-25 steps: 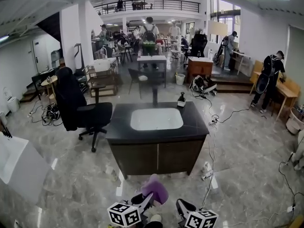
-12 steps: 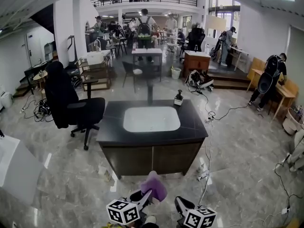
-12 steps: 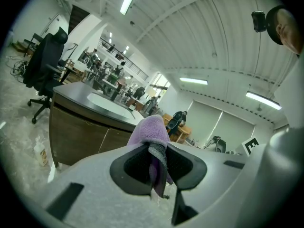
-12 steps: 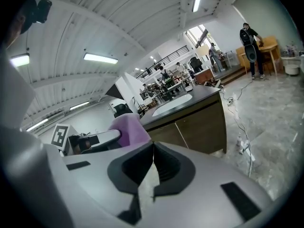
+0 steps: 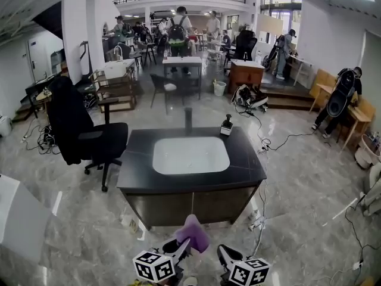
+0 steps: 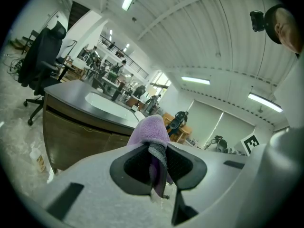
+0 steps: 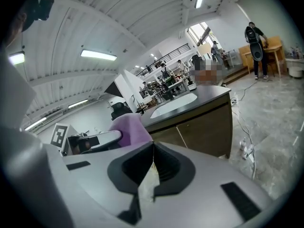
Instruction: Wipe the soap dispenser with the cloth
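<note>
While the left gripper (image 5: 181, 248) fingers clench the purple cloth (image 5: 191, 234), the right gripper (image 5: 224, 254) fingers press together; the soap dispenser (image 5: 226, 126) stands far right on the table (image 5: 134, 171).

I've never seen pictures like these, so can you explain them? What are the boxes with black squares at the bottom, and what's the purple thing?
There is no robot here. A person holds a gripper in each hand, like big tongs with two jaws. The boxes are part of those grippers.

The big room picture comes from a camera on the person's head, looking down at the floor and a dark counter. The other two come from cameras riding on the grippers, looking along their jaws.

The counter has a white sink, a faucet behind it and a small soap dispenser at its far right.

The purple thing is a cloth. The left gripper is shut on it. The right gripper is shut too, with nothing in it. No wiping has begun yet.
</note>
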The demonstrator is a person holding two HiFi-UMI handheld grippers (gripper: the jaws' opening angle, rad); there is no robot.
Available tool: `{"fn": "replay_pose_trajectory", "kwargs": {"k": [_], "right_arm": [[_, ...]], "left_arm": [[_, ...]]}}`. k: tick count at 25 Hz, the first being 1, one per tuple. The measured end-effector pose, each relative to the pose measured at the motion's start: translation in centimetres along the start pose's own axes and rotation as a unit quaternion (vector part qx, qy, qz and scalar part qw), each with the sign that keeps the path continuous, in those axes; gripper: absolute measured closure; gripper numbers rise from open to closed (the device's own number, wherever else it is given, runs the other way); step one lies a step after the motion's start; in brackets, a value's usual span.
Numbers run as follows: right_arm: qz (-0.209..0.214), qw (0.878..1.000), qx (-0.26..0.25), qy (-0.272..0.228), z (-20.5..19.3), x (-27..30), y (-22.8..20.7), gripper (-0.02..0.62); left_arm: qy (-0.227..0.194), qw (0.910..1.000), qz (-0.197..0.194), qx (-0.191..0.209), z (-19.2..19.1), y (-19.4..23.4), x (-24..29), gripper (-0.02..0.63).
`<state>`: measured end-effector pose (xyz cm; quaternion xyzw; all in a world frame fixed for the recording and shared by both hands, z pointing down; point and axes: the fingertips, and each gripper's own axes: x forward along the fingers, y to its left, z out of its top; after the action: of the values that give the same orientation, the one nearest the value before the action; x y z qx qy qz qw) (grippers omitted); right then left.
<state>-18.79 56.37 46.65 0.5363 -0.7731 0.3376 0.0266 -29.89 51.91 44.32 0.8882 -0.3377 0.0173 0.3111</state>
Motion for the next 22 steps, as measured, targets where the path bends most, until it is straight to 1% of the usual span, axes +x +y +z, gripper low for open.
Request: {"fn": "replay_pose_trajectory", "kwargs": {"k": [6,14,18,22], "right_arm": [[-0.014,1.000,0.009,-0.003,2.2,3.8,-1.2,0.591],[-0.019,1.000,0.000,0.009,4.0,7.6,-2.4,0.591],[-0.016,1.000,-0.002,0.011,5.6,9.4,-3.5,0.591],[-0.002,1.000,-0.009,0.016,8.1,11.8,-4.8,0.591]], "left_arm": [[0.010,0.9999,-0.013,0.000,1.5,3.0,3.1,0.541],[0.014,0.9998,-0.011,-0.012,3.1,6.3,6.0,0.541],[0.010,0.9998,-0.011,-0.011,4.4,6.9,7.9,0.541],[0.006,0.9999,-0.004,-0.009,6.3,7.8,10.7,0.541]]}}
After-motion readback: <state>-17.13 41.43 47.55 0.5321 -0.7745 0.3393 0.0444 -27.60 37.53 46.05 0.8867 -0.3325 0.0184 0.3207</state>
